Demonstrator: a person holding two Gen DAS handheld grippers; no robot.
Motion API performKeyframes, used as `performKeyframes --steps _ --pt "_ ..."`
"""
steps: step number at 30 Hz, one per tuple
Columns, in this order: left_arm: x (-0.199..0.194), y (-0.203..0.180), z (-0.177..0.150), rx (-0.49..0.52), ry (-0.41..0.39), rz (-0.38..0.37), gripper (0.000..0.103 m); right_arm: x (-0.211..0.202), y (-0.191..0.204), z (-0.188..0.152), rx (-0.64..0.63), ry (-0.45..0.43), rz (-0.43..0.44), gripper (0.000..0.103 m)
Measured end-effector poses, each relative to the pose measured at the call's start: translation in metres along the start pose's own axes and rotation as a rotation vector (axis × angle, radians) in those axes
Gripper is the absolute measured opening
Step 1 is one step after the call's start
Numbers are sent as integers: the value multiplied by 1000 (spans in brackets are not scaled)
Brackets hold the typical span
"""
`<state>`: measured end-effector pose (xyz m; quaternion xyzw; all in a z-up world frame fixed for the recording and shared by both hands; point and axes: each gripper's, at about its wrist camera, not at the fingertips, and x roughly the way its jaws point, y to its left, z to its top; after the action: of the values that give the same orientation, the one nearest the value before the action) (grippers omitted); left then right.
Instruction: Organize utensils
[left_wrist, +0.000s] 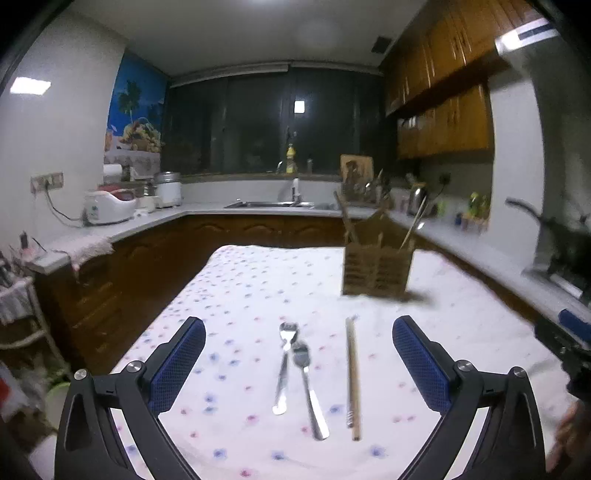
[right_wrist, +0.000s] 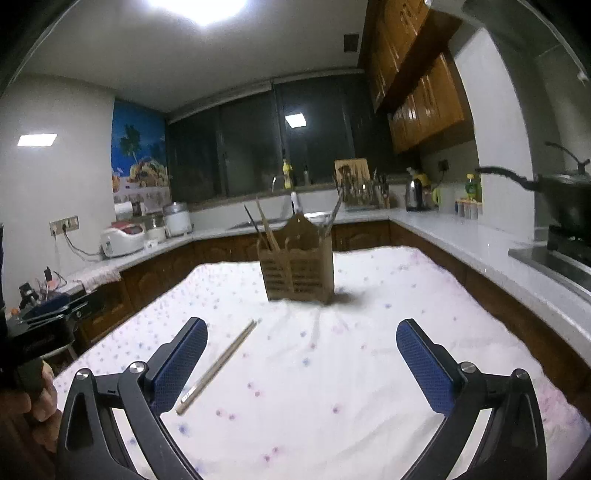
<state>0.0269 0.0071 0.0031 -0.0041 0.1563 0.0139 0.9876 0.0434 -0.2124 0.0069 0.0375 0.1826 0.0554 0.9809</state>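
The left gripper (left_wrist: 298, 354) is wide open and holds nothing. Between its fingers, a little to the left, a spoon (left_wrist: 283, 369) lies on the flowered cloth (left_wrist: 236, 295), and a fork (left_wrist: 308, 387) lies just beside it. Chopsticks (left_wrist: 352, 376) lie a bit to the right. Far ahead and to the right stands the wooden holder (left_wrist: 376, 271), with some sticks already in it.

The right gripper (right_wrist: 302, 360) is open and empty too. The chopsticks are by its left finger, and the holder is straight ahead.

I think the picking has not started. Next, one gripper should go down, close on one thing, and carry it to the holder.
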Motion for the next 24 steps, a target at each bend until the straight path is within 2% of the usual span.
performKeyframes --steps 3,10,16,21,24 --pt "0 -8 6 36 -3 34 102 4 -1 -6 0 22 -8 103" --pt "4 -13 -6 11 36 -18 102 5 -6 -15 8 21 -33 103" --pt "1 -11 -9 -7 16 -11 102 -1 -13 -22 36 -11 -27 103" --pt "0 -11 -18 5 -36 5 102 -11 -10 -21 11 -89 -31 103" --pt "4 -9 -24 -10 -24 4 102 -8 -7 -20 6 -69 -25 103"
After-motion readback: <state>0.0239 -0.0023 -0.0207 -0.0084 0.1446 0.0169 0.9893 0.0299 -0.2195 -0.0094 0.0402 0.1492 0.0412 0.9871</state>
